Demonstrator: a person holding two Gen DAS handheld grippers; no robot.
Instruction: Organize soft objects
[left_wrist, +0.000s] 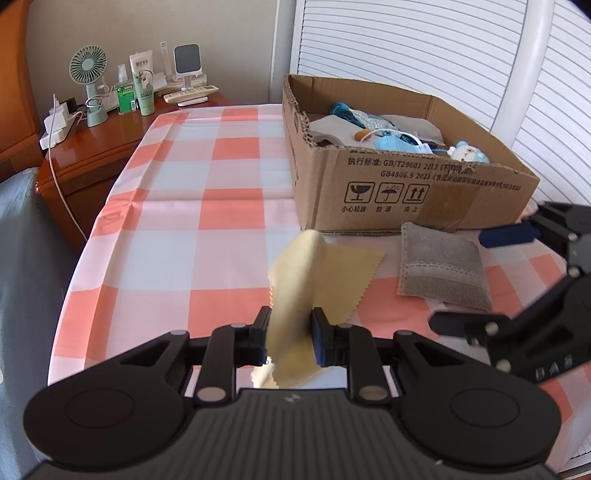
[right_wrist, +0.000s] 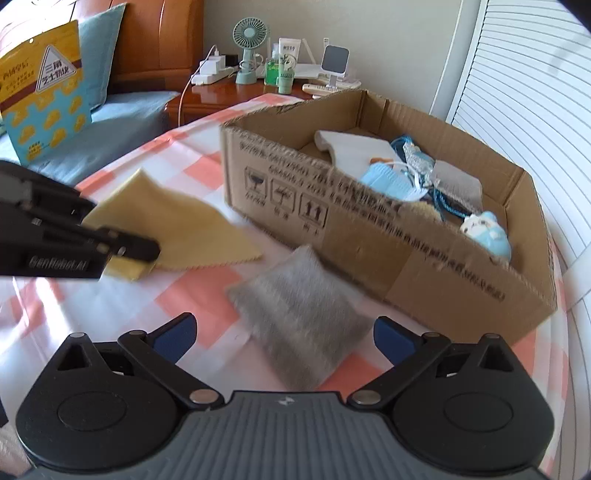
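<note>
My left gripper (left_wrist: 289, 334) is shut on a yellow cloth (left_wrist: 314, 273); one end is lifted between the pads, the rest lies on the checked tablecloth. The cloth also shows in the right wrist view (right_wrist: 177, 221) with the left gripper (right_wrist: 147, 254) on it. A grey pouch (left_wrist: 441, 269) lies flat just in front of the cardboard box (left_wrist: 388, 192). My right gripper (right_wrist: 282, 338) is open, with the grey pouch (right_wrist: 299, 317) lying between and ahead of its blue pads. The box (right_wrist: 369, 240) holds several soft items, among them a blue plush toy (right_wrist: 487, 230).
A wooden nightstand (left_wrist: 107, 147) at the back left carries a green fan (left_wrist: 88, 79), bottles and a charger. A bed with a blue pillow and a snack bag (right_wrist: 44, 92) stands to the left. White slatted doors (left_wrist: 424, 48) run behind the box.
</note>
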